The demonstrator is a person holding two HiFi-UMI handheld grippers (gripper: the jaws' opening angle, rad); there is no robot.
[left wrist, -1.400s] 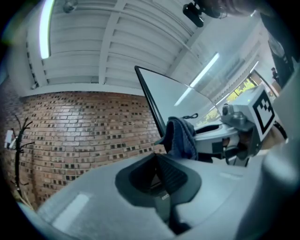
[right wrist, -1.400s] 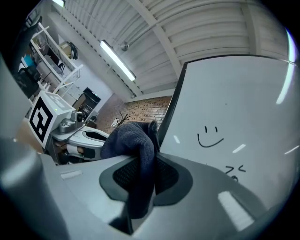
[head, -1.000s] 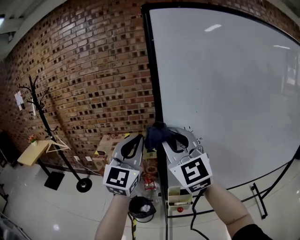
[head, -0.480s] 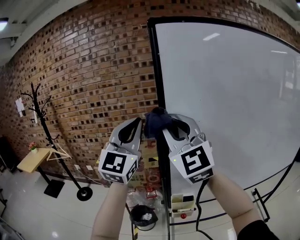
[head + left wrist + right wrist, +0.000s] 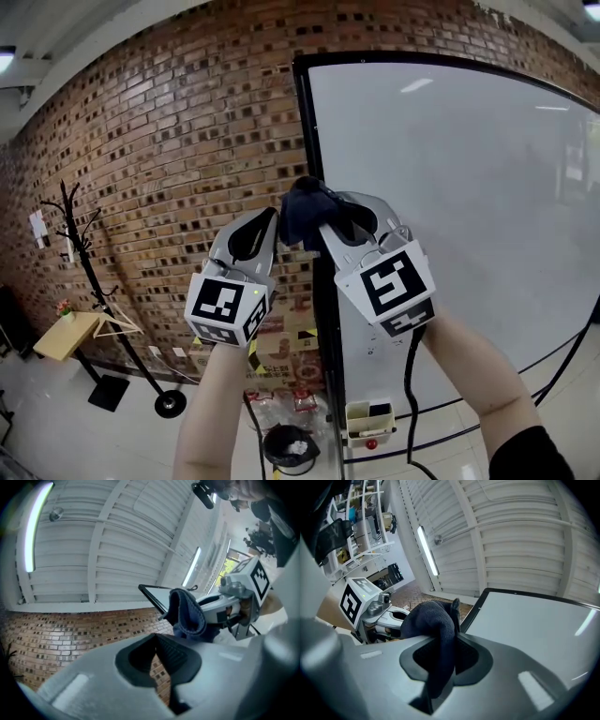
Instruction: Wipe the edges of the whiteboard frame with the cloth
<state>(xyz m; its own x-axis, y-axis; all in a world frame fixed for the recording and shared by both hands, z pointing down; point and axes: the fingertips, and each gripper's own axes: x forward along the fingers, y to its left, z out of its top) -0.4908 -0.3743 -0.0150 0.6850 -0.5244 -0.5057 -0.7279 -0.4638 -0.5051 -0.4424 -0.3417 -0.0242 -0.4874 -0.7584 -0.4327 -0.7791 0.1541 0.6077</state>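
Raised along whiteboard frame point(image 5: 312, 141)'s vertical left edge: both grippers. Right gripper point(image 5: 323, 217): fingers pinching dark cloth point(image 5: 302, 208) against that edge, unwiped length above. Left gripper point(image 5: 265, 228): fingers pressed together, empty, just beside.

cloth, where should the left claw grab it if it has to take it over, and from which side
Probably the loose bunch of the cloth that bulges past the right claw's tips, approached from the left. That lump hangs toward the left claw, which is shut and empty beside it, while the frame blocks the right side.
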